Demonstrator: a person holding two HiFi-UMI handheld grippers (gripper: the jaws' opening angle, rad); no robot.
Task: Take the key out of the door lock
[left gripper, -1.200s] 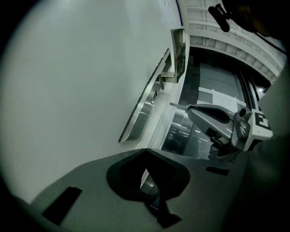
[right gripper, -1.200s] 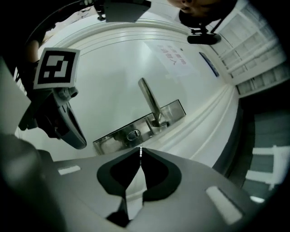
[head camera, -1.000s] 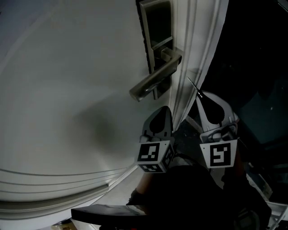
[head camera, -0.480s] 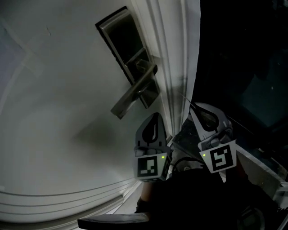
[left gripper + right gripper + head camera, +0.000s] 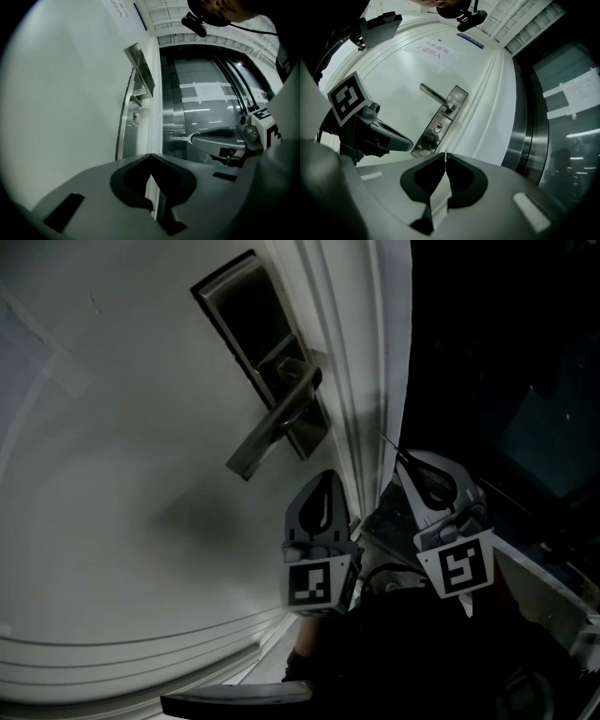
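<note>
Key (image 5: 446,157) out of the lock: a thin silvery sliver seen edge-on, faintly toothed, pinched at the very tips of the right gripper (image 5: 445,163), low in the middle of the right gripper view. Same key in the head view as a fine pale line (image 5: 387,442) poking up and left from that gripper's nose, right of centre, just off the door's edge moulding (image 5: 361,362). Left gripper (image 5: 150,158) with jaws pressed together at the tips and nothing between them, pointed along the door edge, just left of the other gripper in the head view. Keyhole (image 5: 437,127) bare, a small dark slot in a long brushed-metal lock plate (image 5: 424,143), left of centre in the right gripper view, well apart from the key. Lever handle (image 5: 435,97) at the plate's upper end, reaching toward the upper left. Door (image 5: 122,446) white and smooth, filling the left of the head view, with stepped mouldings curving along the bottom. Paper notice (image 5: 435,50) with printed characters and a narrow blue sign (image 5: 470,40) near the top of the right gripper view. Polished steel frame (image 5: 524,126) and dim glass with taped sheets (image 5: 577,90) at the right; only darkness on that side in the head view.
</note>
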